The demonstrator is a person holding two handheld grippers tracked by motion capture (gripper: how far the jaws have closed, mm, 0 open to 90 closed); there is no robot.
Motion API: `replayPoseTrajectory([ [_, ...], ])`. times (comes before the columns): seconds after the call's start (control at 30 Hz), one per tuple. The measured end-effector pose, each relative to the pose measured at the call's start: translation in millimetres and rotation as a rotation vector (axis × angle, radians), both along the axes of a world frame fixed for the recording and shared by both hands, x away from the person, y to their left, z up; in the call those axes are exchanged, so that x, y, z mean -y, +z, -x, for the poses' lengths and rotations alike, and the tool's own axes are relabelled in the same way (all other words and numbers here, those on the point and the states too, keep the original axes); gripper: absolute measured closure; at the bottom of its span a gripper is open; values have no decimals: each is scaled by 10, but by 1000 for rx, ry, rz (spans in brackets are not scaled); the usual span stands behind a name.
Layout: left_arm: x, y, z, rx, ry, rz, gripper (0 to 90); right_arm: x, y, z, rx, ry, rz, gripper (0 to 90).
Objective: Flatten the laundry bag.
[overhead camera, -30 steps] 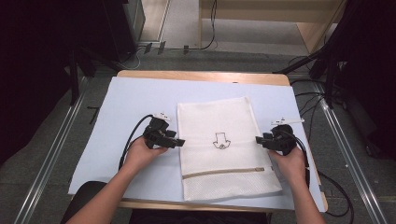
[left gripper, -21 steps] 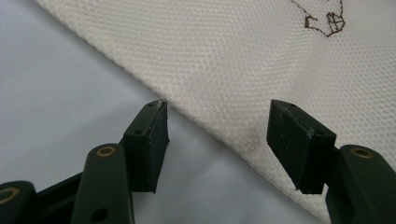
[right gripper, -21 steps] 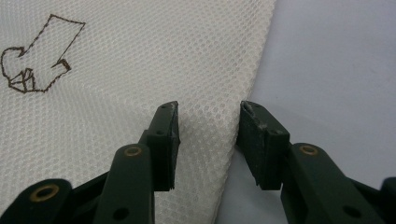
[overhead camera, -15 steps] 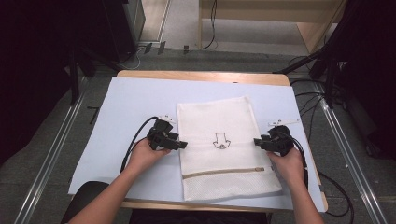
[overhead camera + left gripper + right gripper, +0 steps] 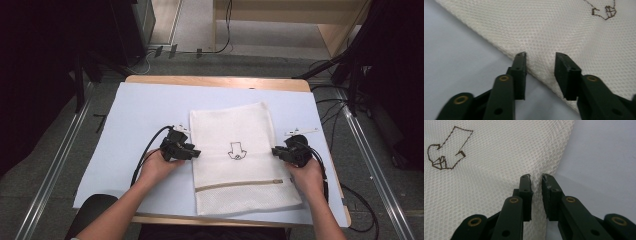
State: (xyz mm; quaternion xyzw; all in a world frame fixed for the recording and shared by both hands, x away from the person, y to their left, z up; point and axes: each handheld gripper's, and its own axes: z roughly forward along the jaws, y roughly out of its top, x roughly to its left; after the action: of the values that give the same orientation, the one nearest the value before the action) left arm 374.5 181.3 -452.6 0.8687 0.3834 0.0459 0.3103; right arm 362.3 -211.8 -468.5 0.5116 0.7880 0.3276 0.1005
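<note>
The right hand-held gripper (image 5: 536, 178) has just been closing and now pinches a ridge of the white mesh laundry bag (image 5: 239, 155) at its right edge. The left hand-held gripper (image 5: 540, 56), also closing, straddles the left edge, pads not yet pressing. The bag lies flat mid-surface on the pale blue surface (image 5: 145, 110). Grasping step; next, the left must finish clamping before any lift or fold.

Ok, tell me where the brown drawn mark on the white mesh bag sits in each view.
High view: the brown mark lies mid-bag, between the two grippers, above the zipper.
Left gripper view: the mark sits at the top right, cut by the top edge.
Right gripper view: the mark sits at the upper left.
Shared landmark: the white mesh bag itself, whose side edges run past each gripper's jaws.
</note>
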Motion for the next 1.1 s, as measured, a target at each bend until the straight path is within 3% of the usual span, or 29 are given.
replayPoseTrajectory([
  [0.3, 18, -2, -16, -38, 11, 26, 883, -19, 5, -3, -6, 1, -2, 847],
  [0.37, 30, 10, -13, -33, 3, 16, 893, -24, 10, -3, -7, 2, 1, 855],
  [0.47, 8, 25, -25, -51, 6, 31, 898, -23, 19, -4, -9, 3, 3, 863],
  [0.7, -87, 108, -58, -50, 38, 64, 899, -59, 79, 10, 4, 7, -16, 871],
  [1.1, -355, 424, -187, 0, 73, 94, 899, -338, 311, -72, 46, 58, -50, 868],
])
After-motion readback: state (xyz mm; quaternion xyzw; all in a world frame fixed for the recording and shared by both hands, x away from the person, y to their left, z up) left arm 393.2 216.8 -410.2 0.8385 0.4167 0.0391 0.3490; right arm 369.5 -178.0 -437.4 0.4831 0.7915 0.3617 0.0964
